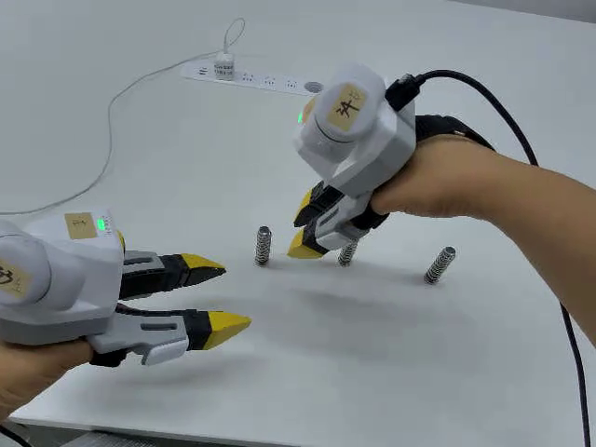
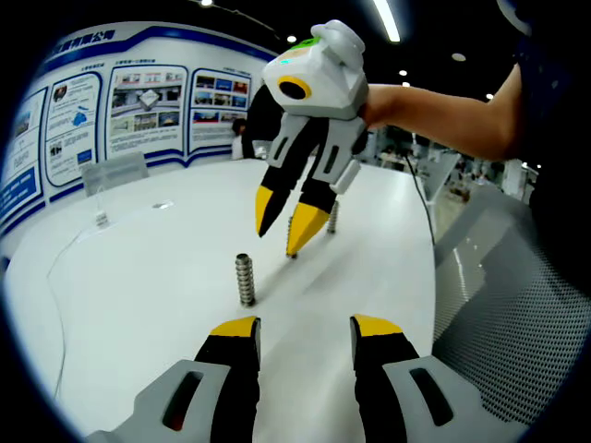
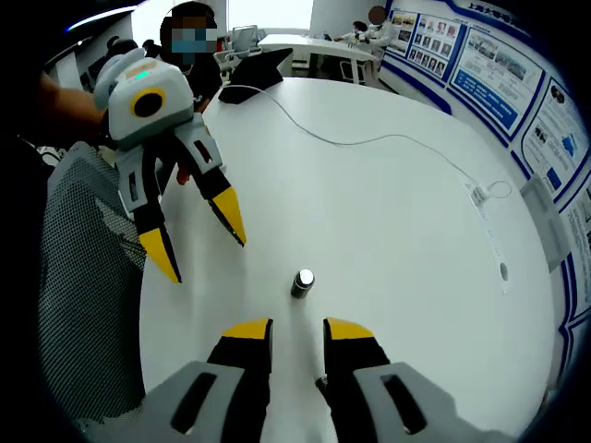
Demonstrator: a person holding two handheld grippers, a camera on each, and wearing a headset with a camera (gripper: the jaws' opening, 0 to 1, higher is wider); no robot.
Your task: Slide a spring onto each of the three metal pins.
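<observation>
Three springs stood on the table (image 1: 372,372): left spring (image 1: 263,245) upright, middle spring (image 1: 347,251) just beside the right claw (image 1: 305,225), right spring (image 1: 440,264) leaning. The right claw hung partly open, empty. The left claw (image 1: 222,296) gaped wide, empty.

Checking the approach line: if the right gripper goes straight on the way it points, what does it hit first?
Probably the spring, standing upright just ahead and in line with the gap between the open jaws. Depth is hard to judge from this view.
</observation>
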